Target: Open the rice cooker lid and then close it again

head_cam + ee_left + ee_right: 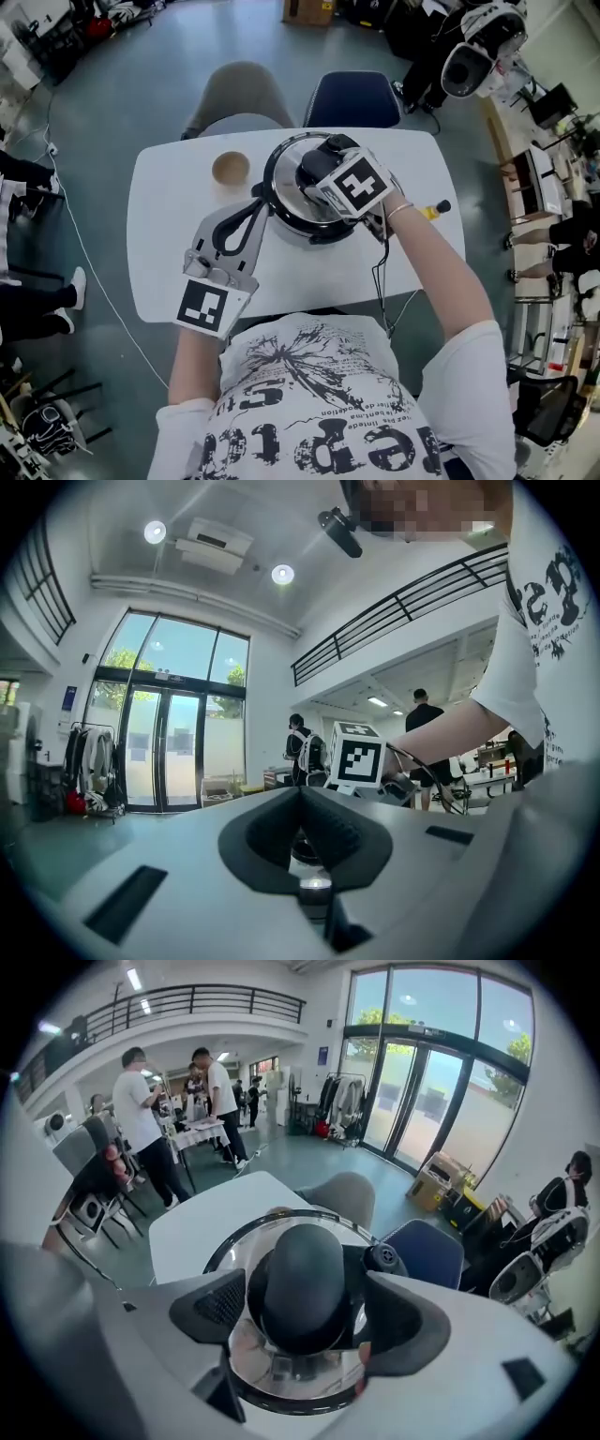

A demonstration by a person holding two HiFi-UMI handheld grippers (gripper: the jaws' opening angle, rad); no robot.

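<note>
A silver rice cooker [314, 228] with a glass lid [287, 180] stands in the middle of the white table [169, 272]. My right gripper [319, 171] points down over the lid. In the right gripper view its two dark pads [217, 1309] sit on either side of the lid's black knob [302, 1279], with a narrow gap still showing at the sides, so the right gripper [305, 1314] is open. My left gripper [255, 199] lies level at the cooker's left side with its tips together. In its own view the left gripper [300, 794] is shut on nothing I can make out.
A small brown bowl [231, 170] sits on the table left of the cooker. A yellow and black object [433, 210] lies near the right edge. A cable [380, 281] hangs off the front. A grey chair [239, 94] and a blue chair [352, 98] stand behind the table.
</note>
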